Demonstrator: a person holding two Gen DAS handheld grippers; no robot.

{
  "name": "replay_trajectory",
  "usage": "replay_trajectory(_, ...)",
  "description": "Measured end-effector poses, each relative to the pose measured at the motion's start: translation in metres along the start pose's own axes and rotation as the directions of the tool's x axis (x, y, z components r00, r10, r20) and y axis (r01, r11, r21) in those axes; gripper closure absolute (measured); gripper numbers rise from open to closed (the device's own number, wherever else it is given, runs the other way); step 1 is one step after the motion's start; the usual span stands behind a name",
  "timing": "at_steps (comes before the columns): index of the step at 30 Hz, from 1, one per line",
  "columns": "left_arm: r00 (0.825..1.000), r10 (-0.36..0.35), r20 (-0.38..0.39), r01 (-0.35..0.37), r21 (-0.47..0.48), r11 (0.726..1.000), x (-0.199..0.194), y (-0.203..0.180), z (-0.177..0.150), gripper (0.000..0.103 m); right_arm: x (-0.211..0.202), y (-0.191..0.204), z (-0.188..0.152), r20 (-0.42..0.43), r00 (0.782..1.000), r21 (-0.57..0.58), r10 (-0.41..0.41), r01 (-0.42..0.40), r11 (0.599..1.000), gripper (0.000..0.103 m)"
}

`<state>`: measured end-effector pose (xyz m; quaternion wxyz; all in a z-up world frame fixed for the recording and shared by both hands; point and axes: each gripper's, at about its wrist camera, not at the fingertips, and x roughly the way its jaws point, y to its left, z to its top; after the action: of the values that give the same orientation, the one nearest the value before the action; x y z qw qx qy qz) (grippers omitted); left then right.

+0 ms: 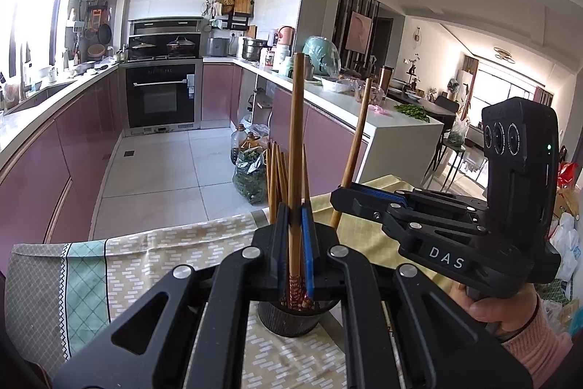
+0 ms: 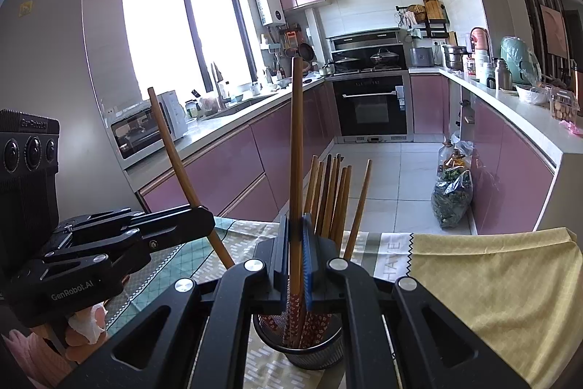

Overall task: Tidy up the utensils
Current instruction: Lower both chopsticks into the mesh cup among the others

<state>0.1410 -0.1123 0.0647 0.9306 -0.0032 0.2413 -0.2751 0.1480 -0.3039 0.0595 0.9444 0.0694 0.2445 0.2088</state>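
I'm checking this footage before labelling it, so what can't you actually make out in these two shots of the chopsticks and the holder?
- Left wrist view: the left gripper covers most of the mesh holder, so the chopstick tips inside are hidden.
- Right wrist view: the right gripper hides where its chopstick ends in the holder.
- Either view: the gripper bodies cover the near tablecloth.
- Counter items are too small to identify.

Left gripper (image 1: pixel 296 243) and right gripper (image 2: pixel 296 252): black linkage arms joined by round silver pins, with blue pads lining the fingers. White lettering "DAS" is seen at right in the left wrist view, "GenRobot.AI" at lower left in the right wrist view. Three round lenses are set in each black housing. Pink knitted sleeves (image 1: pixel 543 345) are worn.
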Motion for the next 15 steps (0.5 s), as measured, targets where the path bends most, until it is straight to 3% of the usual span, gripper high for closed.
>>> replay_trajectory(15,0.999,0.008,-0.032,-0.008,0.002,1.000,0.012,0.006,-0.006,0.095,0.004,-0.003,-0.006,-0.018,1.000,0.013,0.004,-0.004,1.000,0.097)
